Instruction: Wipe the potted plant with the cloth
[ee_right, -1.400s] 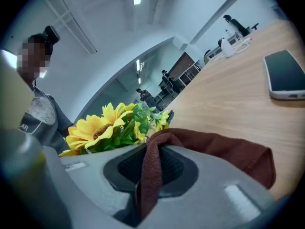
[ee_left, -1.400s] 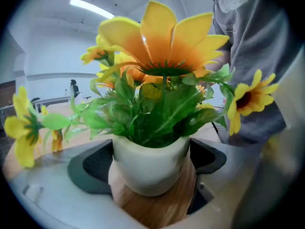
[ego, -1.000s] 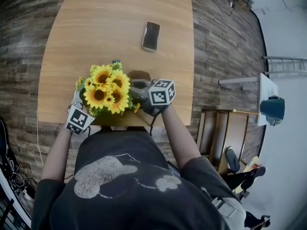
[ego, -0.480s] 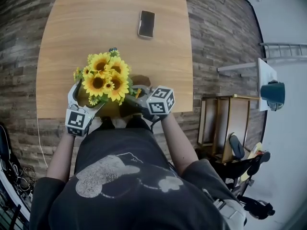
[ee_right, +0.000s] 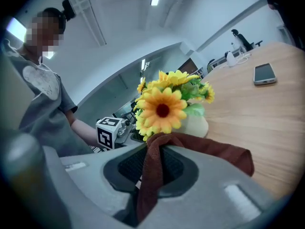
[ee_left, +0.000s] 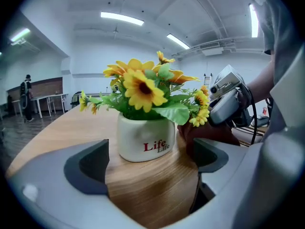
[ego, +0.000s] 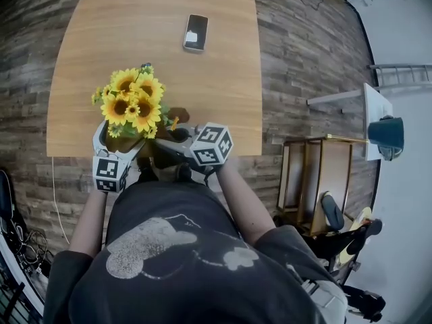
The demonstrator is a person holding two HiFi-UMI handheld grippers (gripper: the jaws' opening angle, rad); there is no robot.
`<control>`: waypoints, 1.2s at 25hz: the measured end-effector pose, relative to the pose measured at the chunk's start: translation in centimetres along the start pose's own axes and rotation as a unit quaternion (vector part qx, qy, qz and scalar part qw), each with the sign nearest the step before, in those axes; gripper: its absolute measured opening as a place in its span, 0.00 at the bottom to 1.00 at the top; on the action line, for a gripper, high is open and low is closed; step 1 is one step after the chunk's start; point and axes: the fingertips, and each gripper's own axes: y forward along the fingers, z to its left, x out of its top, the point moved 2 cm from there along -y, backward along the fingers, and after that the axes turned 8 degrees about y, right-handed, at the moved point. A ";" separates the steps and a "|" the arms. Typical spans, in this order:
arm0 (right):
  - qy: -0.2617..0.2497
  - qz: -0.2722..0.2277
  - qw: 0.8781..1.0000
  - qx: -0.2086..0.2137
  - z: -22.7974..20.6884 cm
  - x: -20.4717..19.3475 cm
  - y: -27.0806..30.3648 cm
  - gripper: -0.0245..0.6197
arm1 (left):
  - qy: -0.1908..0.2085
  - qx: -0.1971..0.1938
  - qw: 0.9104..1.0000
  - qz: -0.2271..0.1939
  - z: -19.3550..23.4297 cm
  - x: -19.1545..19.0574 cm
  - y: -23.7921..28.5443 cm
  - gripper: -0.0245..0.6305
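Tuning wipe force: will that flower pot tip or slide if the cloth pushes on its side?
Probably slides rather than tips: the pot is squat and wide-based, on a smooth wooden table. The flowers spread wider than the pot, so a push high up could rock it. The left gripper is open and not gripping the pot, so nothing steadies it.

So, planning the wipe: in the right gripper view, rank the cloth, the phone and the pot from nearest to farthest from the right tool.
1. cloth, clamped in the jaws.
2. pot, just ahead, centre.
3. phone, far back, at right.
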 end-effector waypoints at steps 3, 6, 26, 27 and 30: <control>0.012 -0.032 0.999 -0.003 0.0 0.1 -2.5 0.11 | -0.020 0.032 0.999 -0.011 -0.8 1.1 0.3 0.93; 0.025 -0.063 0.998 -0.017 -0.6 -0.1 -5.5 0.11 | -0.031 0.085 0.996 -0.007 -1.3 1.8 0.9 0.93; 0.041 -0.089 0.994 -0.051 -2.9 -1.5 -12.1 0.11 | -0.013 0.229 0.973 0.024 1.4 1.8 4.4 0.91; 0.039 -0.089 0.994 -0.049 -2.9 -1.3 -12.0 0.11 | -0.010 0.222 0.975 0.022 1.4 1.8 4.3 0.91; 0.032 -0.088 0.995 -0.046 -3.0 -0.5 -11.3 0.11 | 0.001 0.199 0.980 0.018 1.4 1.6 4.1 0.91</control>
